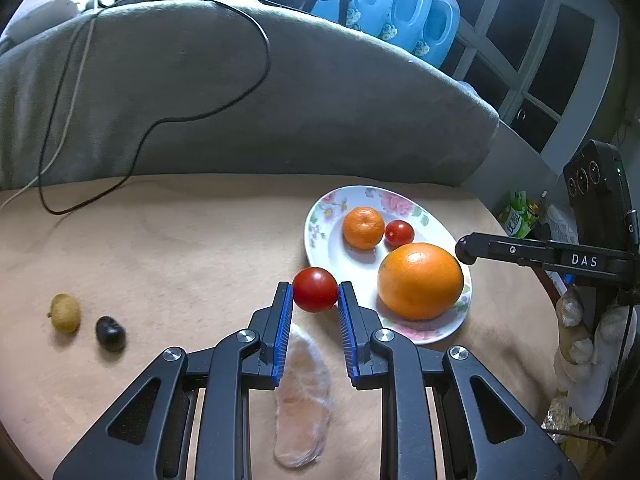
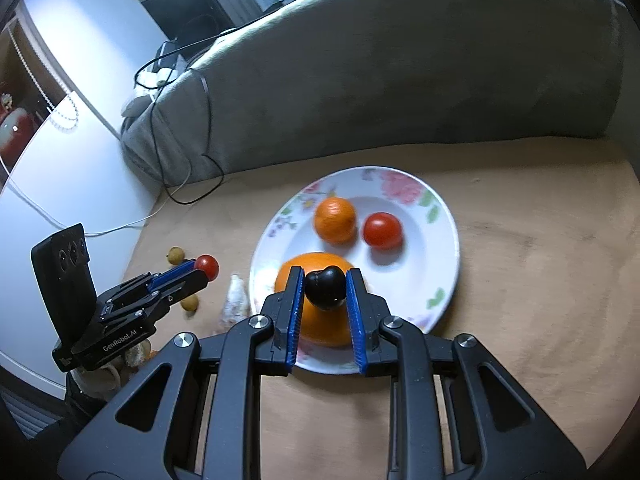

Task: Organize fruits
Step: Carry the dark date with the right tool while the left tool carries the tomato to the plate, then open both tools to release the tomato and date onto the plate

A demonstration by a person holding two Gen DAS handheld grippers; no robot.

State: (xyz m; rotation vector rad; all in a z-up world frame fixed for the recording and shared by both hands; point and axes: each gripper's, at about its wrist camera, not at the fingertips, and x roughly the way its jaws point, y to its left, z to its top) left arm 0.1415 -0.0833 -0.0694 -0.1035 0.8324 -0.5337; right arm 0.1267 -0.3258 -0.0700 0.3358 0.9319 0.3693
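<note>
The left wrist camera is sitting just behind the black left gripper with blue pads (image 1: 315, 294), looking forward and steeply down along its fingers from the left of the round white floral plate (image 1: 320, 240), close over the tan tabletop (image 1: 180, 260), and facing the grey cushioned backrest (image 1: 240, 100). The right wrist camera is riding behind the matching right gripper (image 2: 325, 286), tilting down likewise, almost directly above the plate's near rim. Both views are sharing the plate, the large orange fruit (image 1: 420, 280), the tabletop and backrest, and each is catching the other gripper at its edge.
</note>
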